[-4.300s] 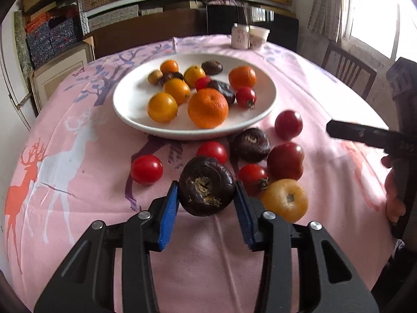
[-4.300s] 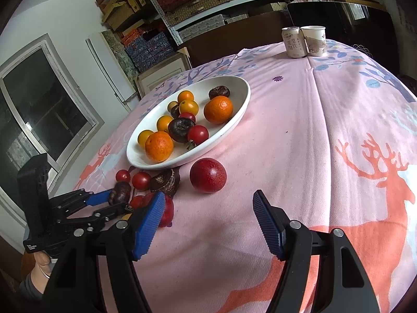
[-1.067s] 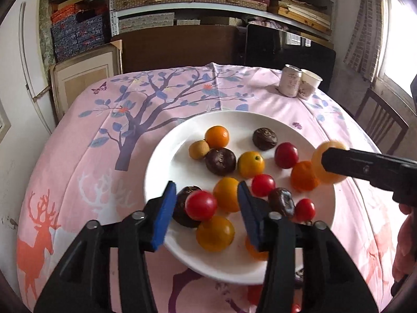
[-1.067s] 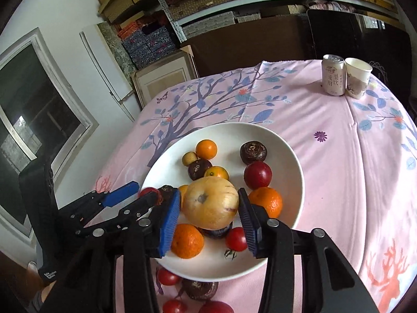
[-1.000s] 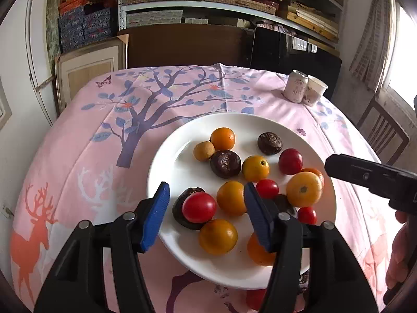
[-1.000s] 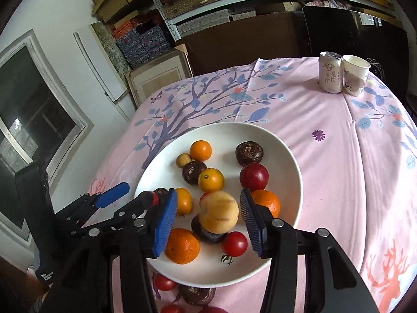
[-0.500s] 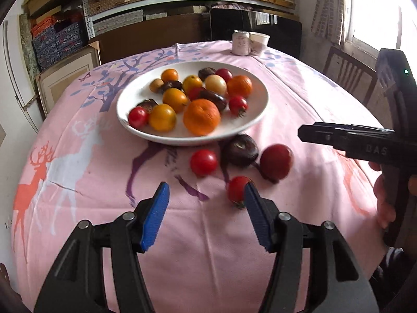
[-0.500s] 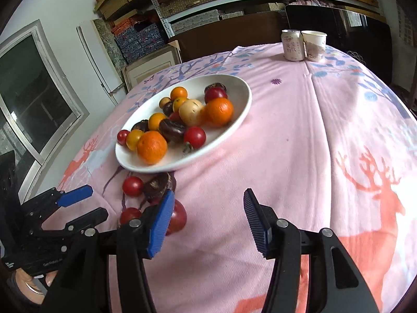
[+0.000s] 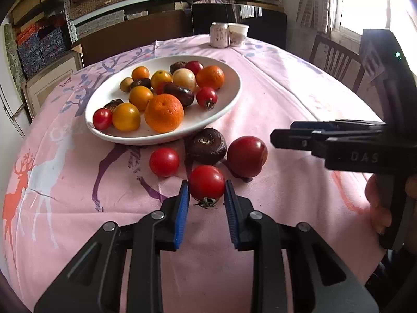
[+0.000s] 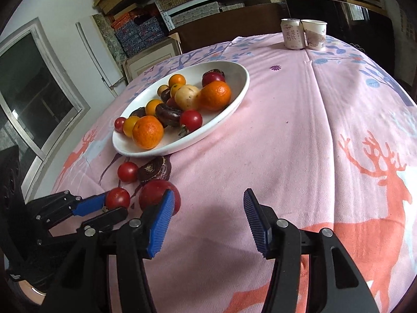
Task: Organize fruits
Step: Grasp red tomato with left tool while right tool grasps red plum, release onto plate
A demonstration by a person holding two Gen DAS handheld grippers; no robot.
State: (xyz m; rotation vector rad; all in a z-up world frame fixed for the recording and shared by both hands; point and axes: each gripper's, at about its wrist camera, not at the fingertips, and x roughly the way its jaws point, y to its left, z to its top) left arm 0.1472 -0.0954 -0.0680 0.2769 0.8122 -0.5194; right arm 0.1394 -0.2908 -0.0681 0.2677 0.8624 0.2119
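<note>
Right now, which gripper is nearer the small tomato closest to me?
Left. The left gripper has its fingers on either side of the small tomato; the right gripper hangs open off to its right.

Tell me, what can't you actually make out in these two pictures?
- Left gripper around the red tomato: left wrist view doesn't settle whether the pads touch it.
- Can: label print too small, both views.
- Dark fruit in the white plate: mostly hidden behind oranges, right wrist view.
</note>
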